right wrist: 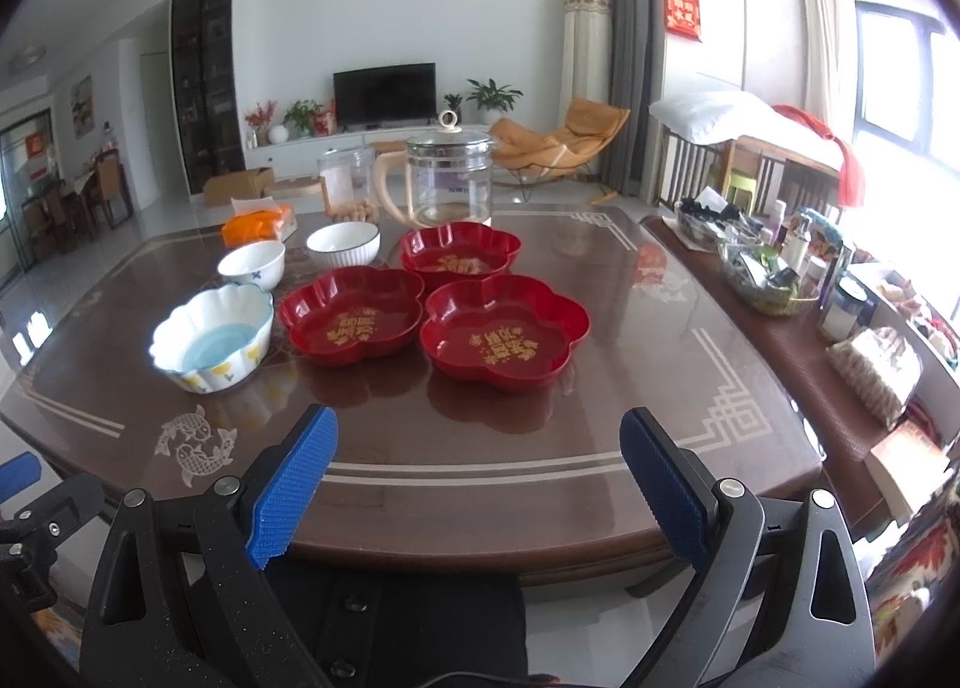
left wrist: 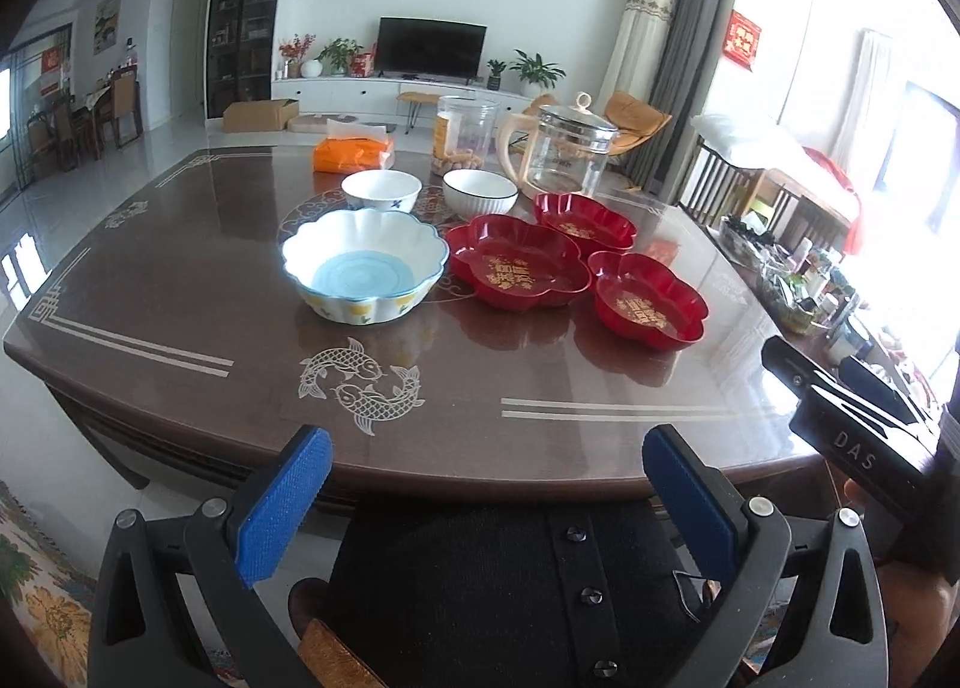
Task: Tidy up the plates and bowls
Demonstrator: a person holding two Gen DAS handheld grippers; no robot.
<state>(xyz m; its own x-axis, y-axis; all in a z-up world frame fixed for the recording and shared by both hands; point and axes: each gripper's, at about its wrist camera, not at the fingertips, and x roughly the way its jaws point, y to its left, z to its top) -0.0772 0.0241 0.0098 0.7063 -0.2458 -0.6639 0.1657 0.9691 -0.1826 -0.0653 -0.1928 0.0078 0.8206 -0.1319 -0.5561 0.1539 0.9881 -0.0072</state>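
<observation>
On the brown table [left wrist: 180, 316] [right wrist: 660, 364] stand three red flower-shaped plates: left [left wrist: 519, 267] [right wrist: 354, 316], back [left wrist: 583, 220] [right wrist: 459, 253], right [left wrist: 648, 301] [right wrist: 503, 331]. A scalloped white bowl with blue inside [left wrist: 365, 265] [right wrist: 213, 337] sits left of them. Two small white bowls [left wrist: 381, 190] [left wrist: 480, 195] [right wrist: 252, 263] [right wrist: 343, 244] stand behind. My left gripper [left wrist: 486, 484] is open and empty, held before the table's near edge. My right gripper [right wrist: 477, 466] is open and empty over the near edge, in front of the right red plate.
A glass kettle [left wrist: 561, 148] [right wrist: 447, 178], a clear jar [left wrist: 465, 133] [right wrist: 351, 184] and an orange tissue pack [left wrist: 354, 151] [right wrist: 258, 225] stand at the table's far side. A side bench with a basket of bottles [right wrist: 774, 268] runs along the right.
</observation>
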